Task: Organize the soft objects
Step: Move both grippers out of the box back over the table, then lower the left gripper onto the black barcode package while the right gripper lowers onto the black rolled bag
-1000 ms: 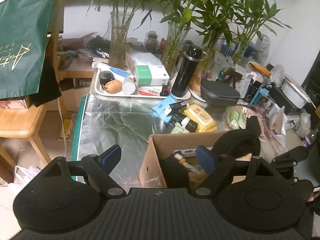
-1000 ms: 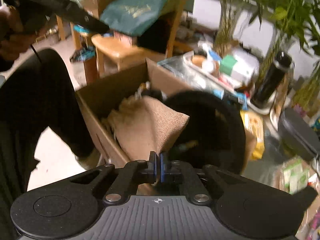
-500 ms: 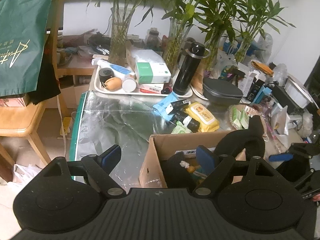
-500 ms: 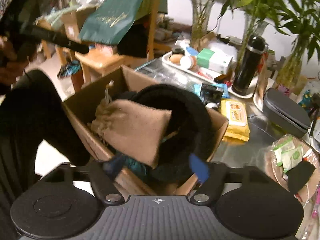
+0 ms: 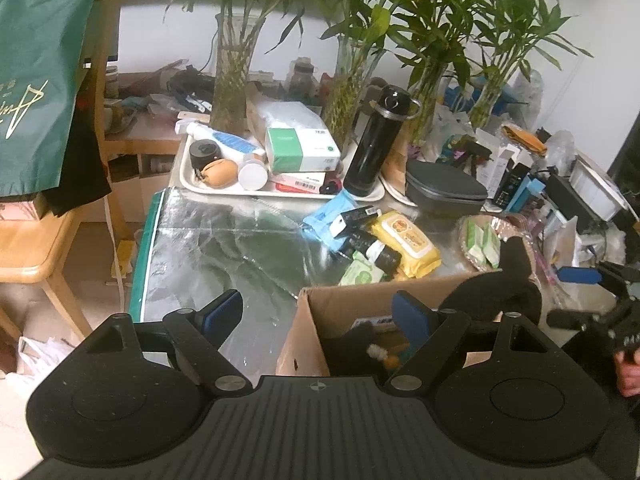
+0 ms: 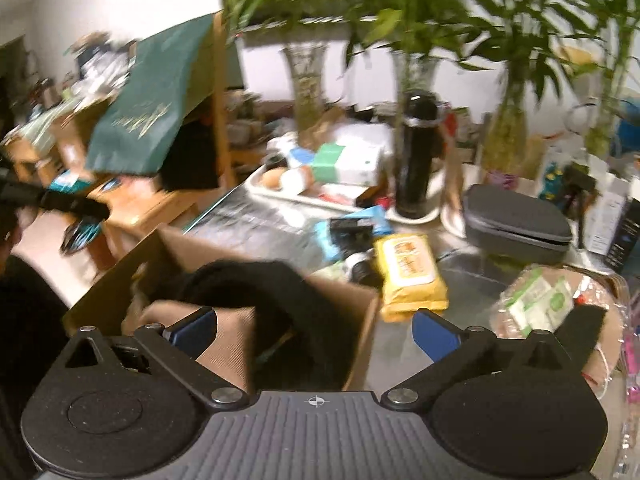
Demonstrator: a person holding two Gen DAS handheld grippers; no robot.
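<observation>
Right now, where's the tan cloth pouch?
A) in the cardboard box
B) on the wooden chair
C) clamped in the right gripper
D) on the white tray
A: the tan cloth pouch lies inside the cardboard box beside a black soft item; the right gripper stands open above it, its jaws having just opened, nothing between them.

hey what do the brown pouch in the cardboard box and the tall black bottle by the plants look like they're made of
The brown pouch looks like coarse woven cloth, perhaps burlap or linen: matte, with a ribbed weave showing. The tall black bottle looks like coated metal, though hard plastic is possible: smooth, rigid, slightly glossy, with a silvery band below the cap. The cardboard box is plain brown board with a raw edge.
</observation>
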